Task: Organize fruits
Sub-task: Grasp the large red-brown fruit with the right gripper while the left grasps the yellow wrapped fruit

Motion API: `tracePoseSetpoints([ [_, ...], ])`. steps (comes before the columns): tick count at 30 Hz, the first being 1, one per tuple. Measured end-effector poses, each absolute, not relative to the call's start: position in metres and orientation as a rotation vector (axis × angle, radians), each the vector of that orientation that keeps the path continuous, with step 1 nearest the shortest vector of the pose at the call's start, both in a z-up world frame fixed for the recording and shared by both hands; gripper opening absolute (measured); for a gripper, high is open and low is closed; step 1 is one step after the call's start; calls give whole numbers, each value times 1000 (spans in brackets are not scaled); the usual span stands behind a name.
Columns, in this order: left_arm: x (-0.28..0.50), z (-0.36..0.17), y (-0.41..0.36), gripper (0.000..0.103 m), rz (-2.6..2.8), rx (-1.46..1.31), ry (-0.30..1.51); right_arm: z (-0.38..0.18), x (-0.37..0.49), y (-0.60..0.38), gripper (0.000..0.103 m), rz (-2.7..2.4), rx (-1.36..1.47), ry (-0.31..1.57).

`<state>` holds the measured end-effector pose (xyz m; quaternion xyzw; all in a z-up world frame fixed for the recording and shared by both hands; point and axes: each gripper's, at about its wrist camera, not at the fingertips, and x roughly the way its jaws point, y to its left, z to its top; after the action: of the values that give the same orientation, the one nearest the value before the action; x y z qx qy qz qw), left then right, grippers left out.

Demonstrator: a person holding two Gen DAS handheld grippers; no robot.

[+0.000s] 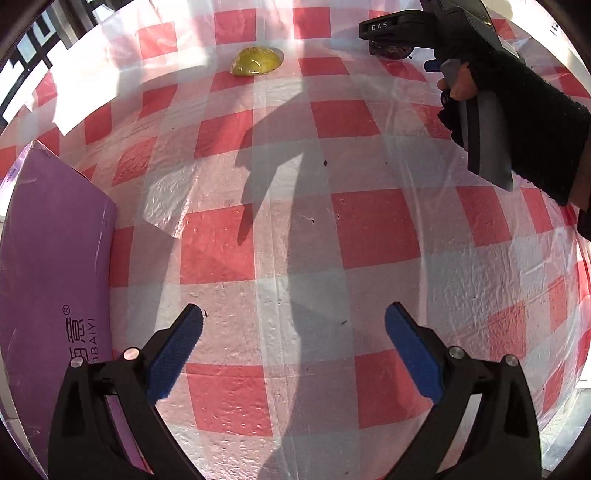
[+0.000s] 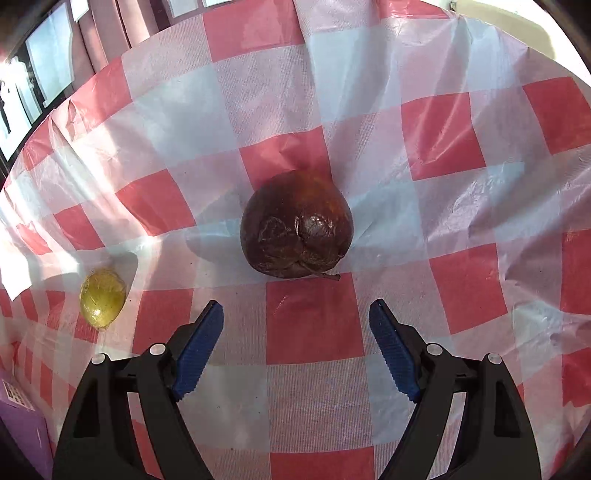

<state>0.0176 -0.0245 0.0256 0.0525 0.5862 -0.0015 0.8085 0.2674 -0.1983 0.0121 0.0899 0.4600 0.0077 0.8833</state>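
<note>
A dark brown wrinkled fruit (image 2: 296, 229) lies on the red-and-white checked tablecloth (image 2: 443, 147), just ahead of my right gripper (image 2: 296, 314), which is open and empty. A yellow fruit (image 2: 102, 298) lies to its left; it also shows far ahead in the left wrist view (image 1: 256, 61). My left gripper (image 1: 293, 319) is open and empty over bare cloth. The right gripper's body (image 1: 480, 92), held in a gloved hand, shows at the upper right of the left wrist view, above the dark fruit (image 1: 391, 50), which it mostly hides.
A purple box (image 1: 51, 277) stands on the table at the left of my left gripper; its corner shows low left in the right wrist view (image 2: 18, 424). Windows and curtains (image 2: 110, 29) lie beyond the table's far edge.
</note>
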Motion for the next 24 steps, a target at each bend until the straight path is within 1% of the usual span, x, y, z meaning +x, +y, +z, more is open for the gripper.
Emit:
tracePoseSetpoints([
  [6,55,19,-16,99,60,75,1238,8,312,-192,79,18,168,933],
  [9,89,18,-10,99,92,60,1206,4,316,-186,80,7,118,916],
  [10,101,19,-7,99,102,55,1193,4,313,-184,75,-7,94,905],
  [11,115,18,-4,99,114,50,1181,5,311,-187,68,-18,104,895],
  [13,143,16,2,99,132,36,1163,4,310,-197,64,7,175,887],
  [18,210,14,20,99,174,-40,1102,1,312,-202,65,21,202,892],
  [24,274,11,30,98,190,-131,1080,2,310,-220,66,35,218,894],
])
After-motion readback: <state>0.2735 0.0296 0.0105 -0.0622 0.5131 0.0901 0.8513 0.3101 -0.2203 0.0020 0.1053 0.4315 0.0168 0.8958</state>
